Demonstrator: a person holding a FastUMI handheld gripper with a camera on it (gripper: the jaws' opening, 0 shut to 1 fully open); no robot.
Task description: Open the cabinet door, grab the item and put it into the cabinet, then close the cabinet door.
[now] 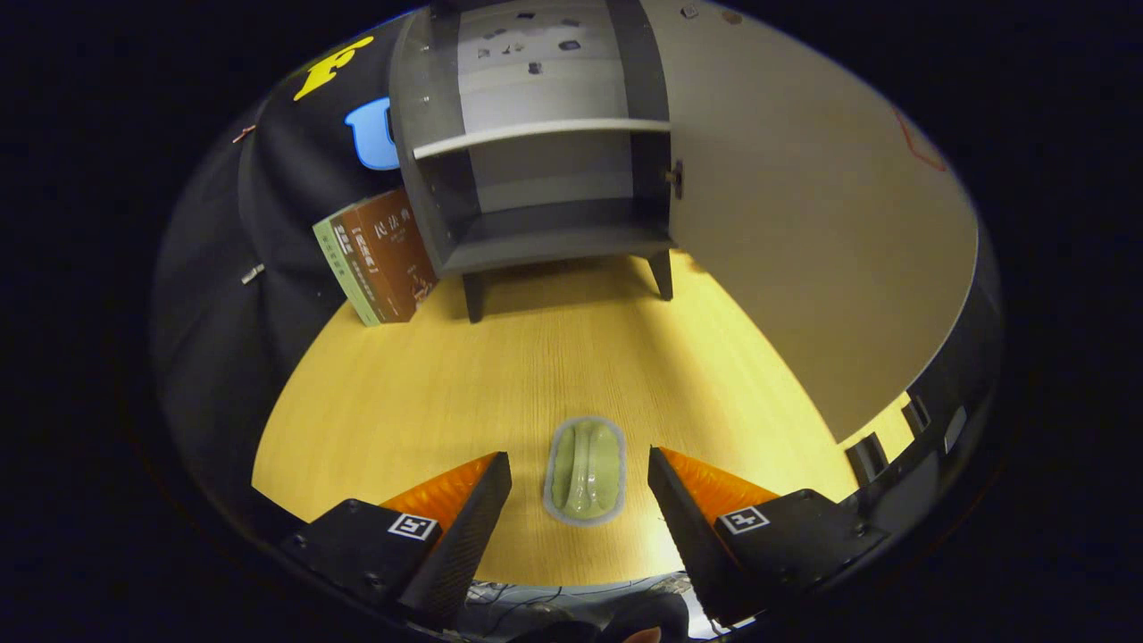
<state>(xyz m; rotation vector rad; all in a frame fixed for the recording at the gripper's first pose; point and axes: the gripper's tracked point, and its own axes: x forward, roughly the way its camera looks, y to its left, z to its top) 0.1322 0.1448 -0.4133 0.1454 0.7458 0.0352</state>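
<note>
Jaws of the gripper [580, 482] stand spread around the green brush [585, 471] on the tabletop [536, 357]; it looks light, rigid, slightly slick, best pinched across its raised middle ridge.

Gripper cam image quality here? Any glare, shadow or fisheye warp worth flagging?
Gripper view: strong fisheye bend on the open cabinet door and tabletop; warm light, table evenly lit with no hard glare; soft shadow under the cabinet; cabinet interior dim. The green item is sharp, lying untouched between the open claw fingers.
</note>
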